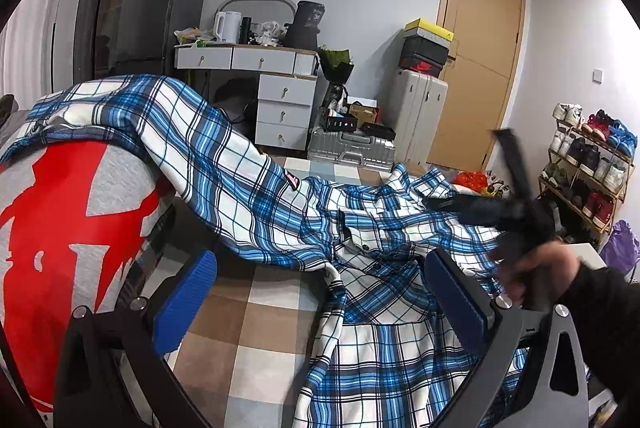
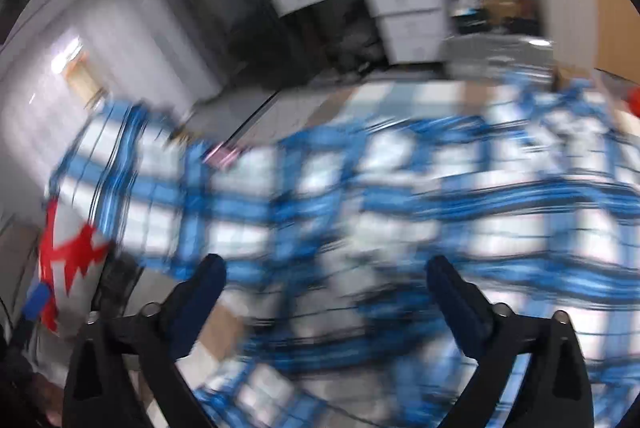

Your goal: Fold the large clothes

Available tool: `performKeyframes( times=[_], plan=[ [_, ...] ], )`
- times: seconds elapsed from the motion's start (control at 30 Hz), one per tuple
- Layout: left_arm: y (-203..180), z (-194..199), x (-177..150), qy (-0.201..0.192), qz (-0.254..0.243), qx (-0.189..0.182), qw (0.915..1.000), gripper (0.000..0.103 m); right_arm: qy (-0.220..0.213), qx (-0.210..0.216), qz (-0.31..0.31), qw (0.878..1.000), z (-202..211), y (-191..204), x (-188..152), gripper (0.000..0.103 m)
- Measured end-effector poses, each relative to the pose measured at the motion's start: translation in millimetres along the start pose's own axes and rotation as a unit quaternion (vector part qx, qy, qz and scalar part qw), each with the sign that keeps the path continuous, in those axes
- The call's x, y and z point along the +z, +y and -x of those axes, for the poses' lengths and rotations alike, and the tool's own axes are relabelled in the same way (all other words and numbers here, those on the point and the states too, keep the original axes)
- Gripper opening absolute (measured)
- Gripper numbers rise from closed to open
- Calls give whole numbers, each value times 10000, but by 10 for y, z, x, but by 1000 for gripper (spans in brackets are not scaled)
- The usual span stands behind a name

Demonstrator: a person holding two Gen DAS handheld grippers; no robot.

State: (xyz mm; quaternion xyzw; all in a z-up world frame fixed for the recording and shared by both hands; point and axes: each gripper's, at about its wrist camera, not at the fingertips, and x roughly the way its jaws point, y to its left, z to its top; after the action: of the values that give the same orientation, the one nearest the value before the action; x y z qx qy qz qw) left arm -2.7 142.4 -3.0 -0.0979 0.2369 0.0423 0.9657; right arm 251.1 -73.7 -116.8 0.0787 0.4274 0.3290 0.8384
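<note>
A blue and white plaid shirt (image 1: 376, 268) lies spread and rumpled on a checkered bed cover (image 1: 248, 332). One sleeve (image 1: 192, 131) runs up and left and drapes over a grey garment with a red print (image 1: 68, 228). My left gripper (image 1: 320, 292) is open and empty, just above the bed beside the shirt's button placket. The right gripper shows in the left wrist view (image 1: 516, 211), blurred, over the shirt's right side. The right wrist view is heavily blurred: my right gripper (image 2: 324, 292) is open over the plaid shirt (image 2: 400, 187).
A white desk with drawers (image 1: 280, 95) stands beyond the bed, with a dark fridge (image 1: 160, 11) to its left. Silver suitcases (image 1: 416, 115) and shoe boxes stand by a wooden door (image 1: 480, 55). A shoe rack (image 1: 588, 163) is at the right.
</note>
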Motion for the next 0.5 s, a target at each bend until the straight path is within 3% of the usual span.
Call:
performKeyframes(
  times=[0.13, 0.27, 0.33, 0.47, 0.5],
  plan=[
    [-35, -53, -22, 39, -72, 144, 9999, 102, 213, -909, -1527, 9838, 182, -1196, 51, 103],
    [-60, -124, -51, 90, -182, 315, 9993, 102, 581, -1400, -1968, 9687, 231, -1834, -164, 103],
    [-66, -167, -67, 145, -242, 400, 9988, 102, 810, -1586, -2188, 9594, 207, -2049, -312, 103],
    [-46, -267, -94, 372, -306, 312, 9984, 102, 529, -1636, -2162, 9611, 395, -1913, -308, 103],
    [-39, -280, -102, 411, -310, 323, 9981, 102, 270, -1470, -2218, 9636, 530, -1813, -337, 103]
  ],
)
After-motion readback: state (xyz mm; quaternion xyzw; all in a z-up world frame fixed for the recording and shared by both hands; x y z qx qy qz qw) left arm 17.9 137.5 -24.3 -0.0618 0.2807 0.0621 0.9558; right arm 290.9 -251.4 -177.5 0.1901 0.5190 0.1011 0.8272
